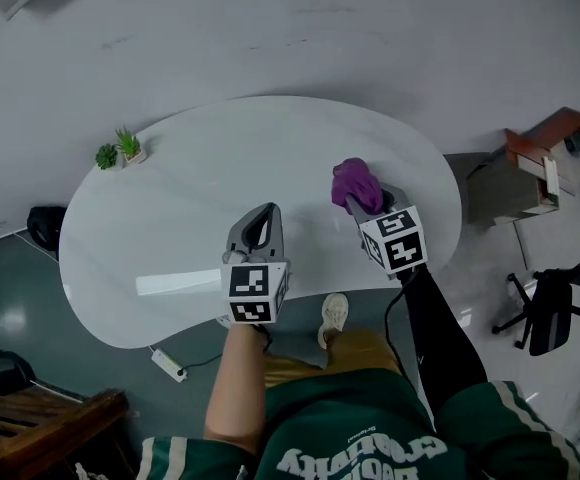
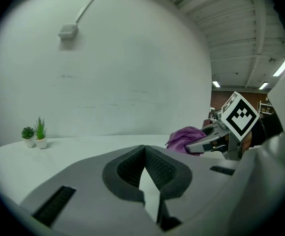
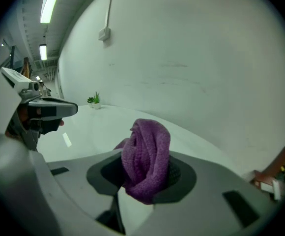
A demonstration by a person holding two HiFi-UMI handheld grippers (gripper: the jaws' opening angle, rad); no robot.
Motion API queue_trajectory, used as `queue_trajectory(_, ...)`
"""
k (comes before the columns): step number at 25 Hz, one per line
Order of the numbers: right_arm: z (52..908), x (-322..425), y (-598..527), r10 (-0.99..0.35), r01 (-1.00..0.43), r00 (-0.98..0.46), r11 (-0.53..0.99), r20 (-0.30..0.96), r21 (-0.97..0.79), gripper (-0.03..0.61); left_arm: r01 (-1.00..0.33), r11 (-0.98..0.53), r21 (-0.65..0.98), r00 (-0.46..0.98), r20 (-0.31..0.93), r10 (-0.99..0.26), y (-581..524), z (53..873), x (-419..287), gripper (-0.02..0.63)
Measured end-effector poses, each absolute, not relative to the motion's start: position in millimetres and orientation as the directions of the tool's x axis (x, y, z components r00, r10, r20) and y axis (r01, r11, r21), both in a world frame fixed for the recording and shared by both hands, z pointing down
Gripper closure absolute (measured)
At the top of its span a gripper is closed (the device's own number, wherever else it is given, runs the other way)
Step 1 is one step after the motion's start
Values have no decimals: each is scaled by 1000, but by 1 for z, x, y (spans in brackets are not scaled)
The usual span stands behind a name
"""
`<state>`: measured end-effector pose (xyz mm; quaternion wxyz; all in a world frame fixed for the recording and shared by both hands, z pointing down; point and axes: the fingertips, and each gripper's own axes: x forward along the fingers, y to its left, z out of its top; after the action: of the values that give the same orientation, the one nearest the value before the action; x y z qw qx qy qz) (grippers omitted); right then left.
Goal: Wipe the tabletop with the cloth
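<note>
Item one: purple cloth [image 3: 146, 159], bunched, which we hold clamped between the jaws of our right gripper [image 3: 145, 178], over the right part of the white counter [image 1: 170, 218]; whether it touches the surface we cannot tell. Item two: our left gripper [image 2: 145, 156], jaws closed tip to tip on nothing, above the counter's near edge. Item three: two small potted plants [image 1: 120, 150] at the far left rim.

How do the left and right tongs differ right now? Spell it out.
Left tongs hold nothing; right tongs clamp the purple cloth. Left tongs' tips touch each other; right tongs' are kept apart by the cloth. Both point across the white table.
</note>
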<state>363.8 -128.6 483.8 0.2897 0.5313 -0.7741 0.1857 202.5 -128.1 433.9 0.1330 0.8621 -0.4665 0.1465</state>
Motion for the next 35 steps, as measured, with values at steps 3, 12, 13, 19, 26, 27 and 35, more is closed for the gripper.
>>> queue_trajectory(3,484,443,-120,-738,-957,-183,285,650,55,433,-799,-592,108,583,380,-718,-126,438,273,614)
queue_trajectory(12,489,621,-74,-741,-990,76,25,667,140,432,-635,-768,82,736,365,-570,-113,441,424,614)
queue_trajectory(13,494,632,-68,-731,-989,94,11,676,150,431,-627,-775,79,740,368,-562,-111,443,431,614)
queue_trajectory(19,553,652,-47,-629,-980,126,43,767,196,431,-636,-768,73,722,407,-559,-100,464,431,614)
queue_trajectory(26,562,608,-58,-621,-981,54,114,782,158,439,-710,-699,83,656,437,-615,-103,475,374,614)
queue_trajectory(27,563,598,-60,-617,-978,48,131,786,163,440,-721,-687,85,647,438,-625,-104,476,364,614)
queue_trajectory(35,566,523,-75,-597,-969,42,172,801,179,442,-777,-624,85,592,438,-677,-114,480,280,614)
